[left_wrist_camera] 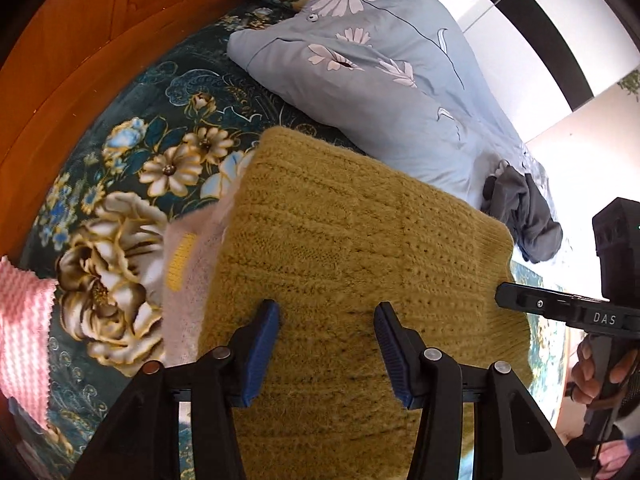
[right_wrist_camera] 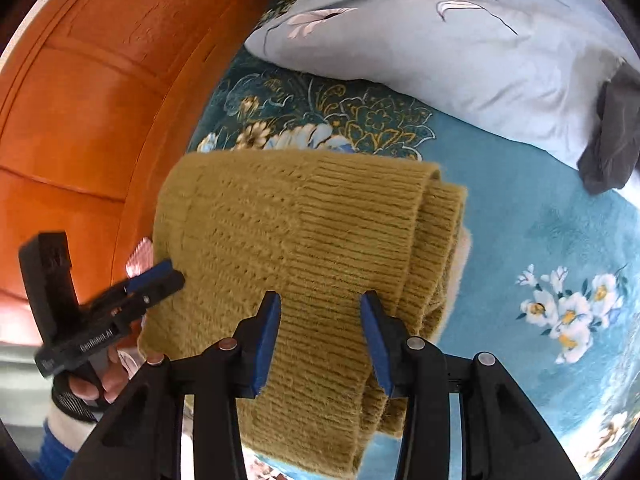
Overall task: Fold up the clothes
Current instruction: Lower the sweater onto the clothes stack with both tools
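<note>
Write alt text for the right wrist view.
A folded mustard knit sweater lies on a teal floral bedspread, with the open right gripper over its ribbed edge. The left gripper touches its left side; a grey pillow lies behind.

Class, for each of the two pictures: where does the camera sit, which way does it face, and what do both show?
Left wrist: on the left gripper, facing forward over the mustard sweater toward the blue pillow; right gripper enters at right.
Right wrist: on the right gripper, facing the sweater's ribbed hem; left gripper and hand at left.
Shared: sweater, pillow, grey garment, floral bedspread.
</note>
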### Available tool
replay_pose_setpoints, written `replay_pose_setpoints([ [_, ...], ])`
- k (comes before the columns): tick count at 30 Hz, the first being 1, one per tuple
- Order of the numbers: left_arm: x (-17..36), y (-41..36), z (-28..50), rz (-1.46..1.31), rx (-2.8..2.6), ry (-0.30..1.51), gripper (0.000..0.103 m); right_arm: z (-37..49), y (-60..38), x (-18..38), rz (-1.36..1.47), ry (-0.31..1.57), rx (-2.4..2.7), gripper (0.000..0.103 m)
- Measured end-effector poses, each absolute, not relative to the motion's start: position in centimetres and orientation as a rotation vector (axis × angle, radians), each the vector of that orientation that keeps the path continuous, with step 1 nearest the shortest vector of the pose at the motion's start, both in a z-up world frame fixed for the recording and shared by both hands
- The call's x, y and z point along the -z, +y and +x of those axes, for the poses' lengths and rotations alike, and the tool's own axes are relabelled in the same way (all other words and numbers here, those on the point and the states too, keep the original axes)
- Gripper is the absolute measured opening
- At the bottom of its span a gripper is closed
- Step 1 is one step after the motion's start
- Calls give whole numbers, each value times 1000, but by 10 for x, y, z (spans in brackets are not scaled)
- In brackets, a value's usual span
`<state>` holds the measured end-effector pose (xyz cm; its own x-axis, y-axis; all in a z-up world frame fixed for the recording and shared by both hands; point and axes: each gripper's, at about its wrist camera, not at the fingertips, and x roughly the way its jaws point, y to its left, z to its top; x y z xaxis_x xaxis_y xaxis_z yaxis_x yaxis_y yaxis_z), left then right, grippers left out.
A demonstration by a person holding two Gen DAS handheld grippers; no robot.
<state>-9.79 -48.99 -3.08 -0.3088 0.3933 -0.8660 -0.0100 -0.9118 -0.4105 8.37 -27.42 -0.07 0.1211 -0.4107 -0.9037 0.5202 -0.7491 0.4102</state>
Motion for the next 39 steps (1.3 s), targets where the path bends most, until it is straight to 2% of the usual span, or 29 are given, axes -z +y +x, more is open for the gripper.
replay_pose_setpoints([
  [9,34,-491,-100,-1702,-2315,-543,54,86,-282,9,1712,185,1740,43],
  [14,11,-485,-90,-1734,-2352,-471,54,90,-277,-13,1708,165,1724,43],
  [21,-22,-480,-36,-1651,-2419,-526,54,126,-235,-41,1645,144,1751,43],
  [29,9,-462,-13,-1830,-2370,-427,55,153,-209,-23,1711,222,1736,44],
  [35,36,-455,-14,-1944,-2338,-396,56,153,-208,-32,1684,194,1765,44],
  [39,25,-457,-1,-1925,-2368,-442,56,151,-209,-35,1678,178,1763,44],
])
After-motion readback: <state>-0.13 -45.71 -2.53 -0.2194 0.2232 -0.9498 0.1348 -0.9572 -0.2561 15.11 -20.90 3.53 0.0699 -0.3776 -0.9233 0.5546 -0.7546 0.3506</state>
